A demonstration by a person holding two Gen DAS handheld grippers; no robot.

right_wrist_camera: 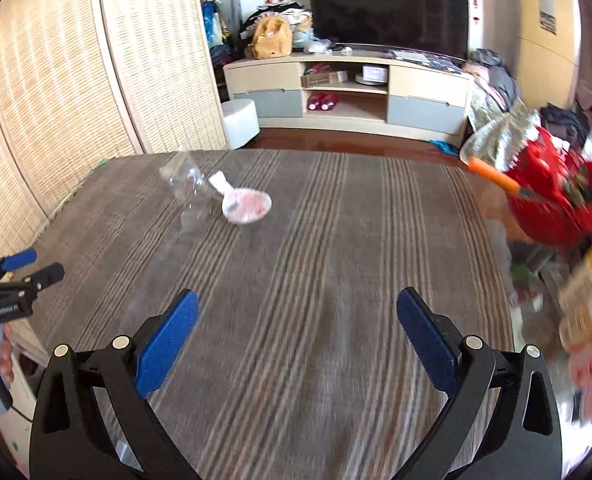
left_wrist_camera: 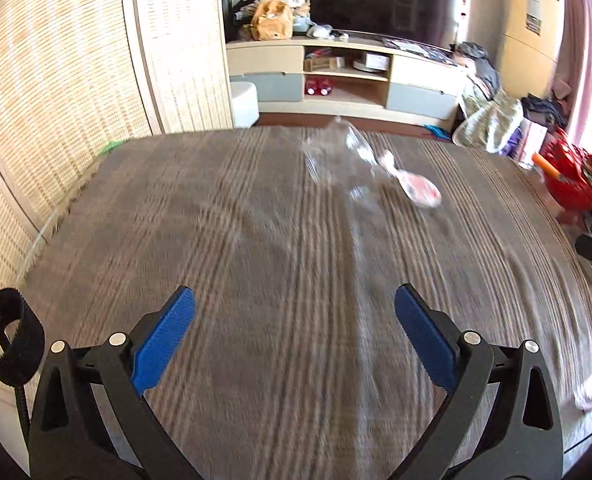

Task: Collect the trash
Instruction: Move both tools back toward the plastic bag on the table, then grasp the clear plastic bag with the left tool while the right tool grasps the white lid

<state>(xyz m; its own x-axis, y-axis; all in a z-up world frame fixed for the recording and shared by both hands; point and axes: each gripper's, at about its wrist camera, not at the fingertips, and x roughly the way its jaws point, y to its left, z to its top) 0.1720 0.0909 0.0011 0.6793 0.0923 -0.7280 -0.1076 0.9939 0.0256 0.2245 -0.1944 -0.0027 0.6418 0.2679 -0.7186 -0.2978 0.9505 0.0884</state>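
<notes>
A clear plastic bottle (left_wrist_camera: 336, 156) lies on the striped brown table (left_wrist_camera: 255, 260), far from my left gripper (left_wrist_camera: 294, 332), which is open and empty. A crumpled white and pink wrapper (left_wrist_camera: 420, 190) lies just right of the bottle. In the right wrist view the bottle (right_wrist_camera: 187, 192) and the wrapper (right_wrist_camera: 245, 204) lie at the far left of the table (right_wrist_camera: 336, 280). My right gripper (right_wrist_camera: 297, 336) is open and empty above the near table. The left gripper (right_wrist_camera: 31, 266) shows at the left edge there. Both views are motion-blurred.
A red bin (right_wrist_camera: 556, 204) with an orange handle (right_wrist_camera: 492, 174) stands off the table's right edge, with blurred packages (right_wrist_camera: 588, 312) nearer me. A woven screen (left_wrist_camera: 75, 80) lines the left side. A TV stand (left_wrist_camera: 344, 76) and a white stool (left_wrist_camera: 243, 104) stand beyond the table.
</notes>
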